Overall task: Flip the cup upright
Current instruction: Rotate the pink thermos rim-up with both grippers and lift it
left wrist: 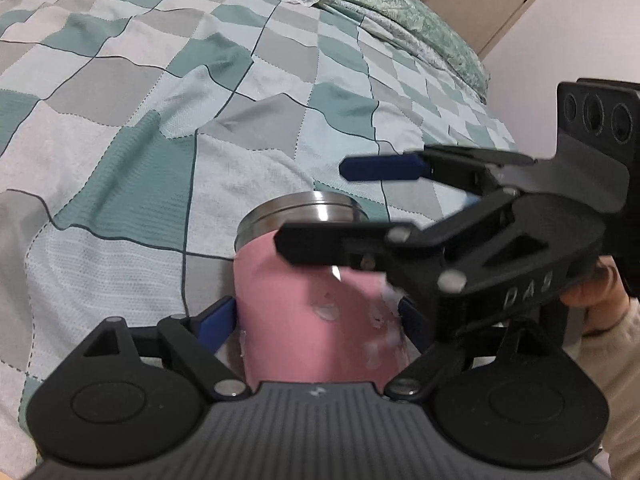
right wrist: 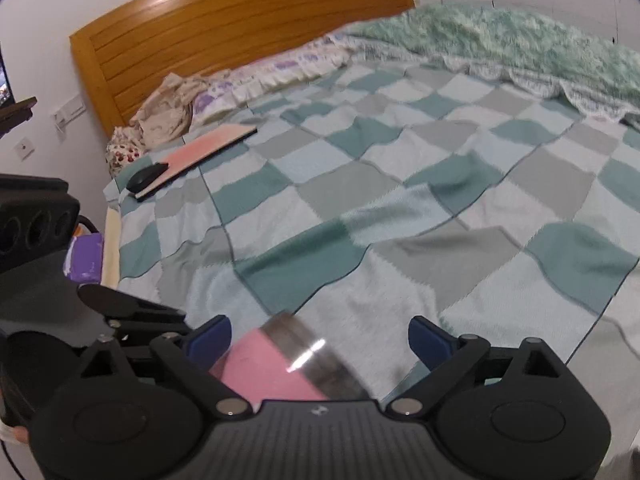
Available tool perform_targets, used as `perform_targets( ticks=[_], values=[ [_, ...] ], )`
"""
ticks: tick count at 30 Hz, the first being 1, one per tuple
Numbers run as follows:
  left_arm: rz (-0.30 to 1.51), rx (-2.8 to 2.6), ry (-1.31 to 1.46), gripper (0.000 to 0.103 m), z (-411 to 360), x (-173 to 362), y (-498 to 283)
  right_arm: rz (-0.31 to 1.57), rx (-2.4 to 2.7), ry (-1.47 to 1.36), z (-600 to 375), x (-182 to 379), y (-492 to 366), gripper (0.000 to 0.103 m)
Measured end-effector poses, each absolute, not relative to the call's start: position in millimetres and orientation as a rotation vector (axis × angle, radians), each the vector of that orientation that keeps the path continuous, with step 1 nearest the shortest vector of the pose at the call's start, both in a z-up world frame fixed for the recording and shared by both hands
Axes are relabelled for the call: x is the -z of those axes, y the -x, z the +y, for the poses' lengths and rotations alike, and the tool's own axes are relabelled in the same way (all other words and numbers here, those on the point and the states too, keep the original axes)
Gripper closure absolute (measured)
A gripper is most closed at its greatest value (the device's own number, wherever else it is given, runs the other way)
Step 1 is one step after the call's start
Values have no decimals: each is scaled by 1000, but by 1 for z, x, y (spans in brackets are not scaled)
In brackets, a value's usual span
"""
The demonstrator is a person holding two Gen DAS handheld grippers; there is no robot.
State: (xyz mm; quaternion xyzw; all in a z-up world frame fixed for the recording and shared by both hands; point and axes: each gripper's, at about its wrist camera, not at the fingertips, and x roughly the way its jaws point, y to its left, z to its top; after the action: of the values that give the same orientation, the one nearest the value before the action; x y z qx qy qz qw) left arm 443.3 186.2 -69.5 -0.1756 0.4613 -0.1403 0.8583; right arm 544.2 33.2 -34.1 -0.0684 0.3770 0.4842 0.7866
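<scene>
- The pink cup sits clamped between the blue-padded fingers of the left gripper, held above the checked bedspread; both pads press against its pink sides.
- Its steel band points away from the left camera, out along the fingers, with the pink body running back toward the gripper's base.
- Pale scuffed patches, perhaps the remains of a sticker, mark the pink wall; they are too blurred to read.
- The right gripper comes in from the right in the left wrist view, its jaws spread wide, one blue finger above the steel end and the black finger crossing in front of the pink wall.
- Whether that black finger touches the cup I cannot tell; motion blurs it.
- In the right wrist view, the cup lies tilted low in the frame between the parted pads of the right gripper, close by the left pad and well apart from the right one; nothing is gripped there.
- A hand in a pale sleeve holds the right gripper's handle.
- Farther up the bed lie a flat pink board with a dark mouse-like thing on its near end, crumpled cloth, and a fluffy green blanket along the far side.
- A wooden headboard stands against the wall.
</scene>
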Motion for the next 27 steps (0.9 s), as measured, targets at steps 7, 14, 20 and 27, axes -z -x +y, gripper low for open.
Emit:
perform_targets(
  ticks=[7, 14, 20, 27],
  values=[
    [935, 293, 337, 15, 174, 81, -443, 707, -1030, 107, 9, 26, -537, 8],
    [812, 229, 234, 15, 142, 69, -419, 819, -994, -138, -47, 30, -527, 8],
    [661, 281, 228, 16, 116, 62, -395, 876, -1084, -371, -75, 43, -523, 8],
    [616, 310, 167, 17, 93, 66, -384, 901, -1088, -362, -81, 45, -516, 7]
  ],
)
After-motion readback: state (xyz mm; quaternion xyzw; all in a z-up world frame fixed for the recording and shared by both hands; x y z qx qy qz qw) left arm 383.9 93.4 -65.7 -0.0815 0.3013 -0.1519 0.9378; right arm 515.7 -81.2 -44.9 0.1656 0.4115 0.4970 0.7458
